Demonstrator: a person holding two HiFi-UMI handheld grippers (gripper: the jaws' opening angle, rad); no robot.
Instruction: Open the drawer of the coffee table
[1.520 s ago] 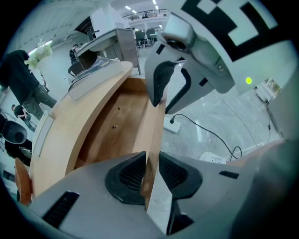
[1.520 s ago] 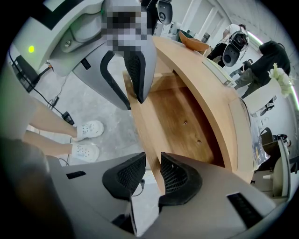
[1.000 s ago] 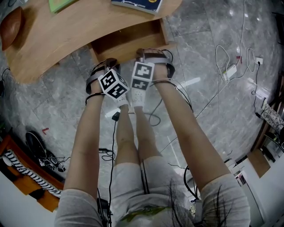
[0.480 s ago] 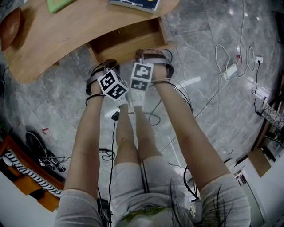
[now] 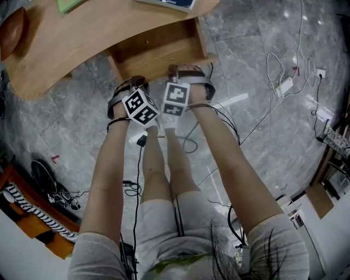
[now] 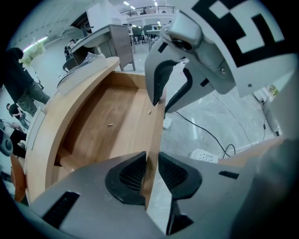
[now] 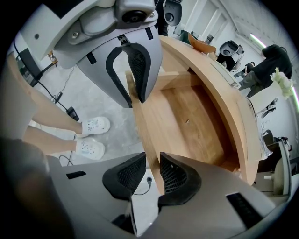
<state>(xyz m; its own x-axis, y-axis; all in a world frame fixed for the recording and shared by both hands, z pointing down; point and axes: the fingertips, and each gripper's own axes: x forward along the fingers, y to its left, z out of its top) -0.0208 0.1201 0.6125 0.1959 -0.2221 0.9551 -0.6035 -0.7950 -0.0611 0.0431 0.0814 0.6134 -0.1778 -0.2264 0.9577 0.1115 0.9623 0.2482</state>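
Note:
The wooden coffee table (image 5: 76,41) sits at the top of the head view, its drawer (image 5: 158,46) pulled partly out towards me. The drawer is bare inside apart from a small crumb (image 6: 110,124). My left gripper (image 5: 130,83) and right gripper (image 5: 188,71) stand side by side on the drawer's front panel (image 6: 156,126), pointing steeply down. In the left gripper view the left gripper (image 6: 150,173) has both pads pressed on the panel's top edge. The right gripper (image 7: 152,174) clamps the same panel (image 7: 147,121) further along. Each gripper shows in the other's view, the right gripper (image 6: 163,100) and the left gripper (image 7: 133,91).
A book (image 5: 169,3), a green item (image 5: 71,4) and a brown bowl (image 5: 12,24) lie on the tabletop. Cables and a power strip (image 5: 284,86) trail over the grey marble floor at right. My legs and white shoes (image 7: 88,126) stand just behind the grippers. Clutter lies at lower left (image 5: 38,219).
Both grippers have moved towards me together, and the drawer has slid further out from under the tabletop with them. The grips look unchanged.

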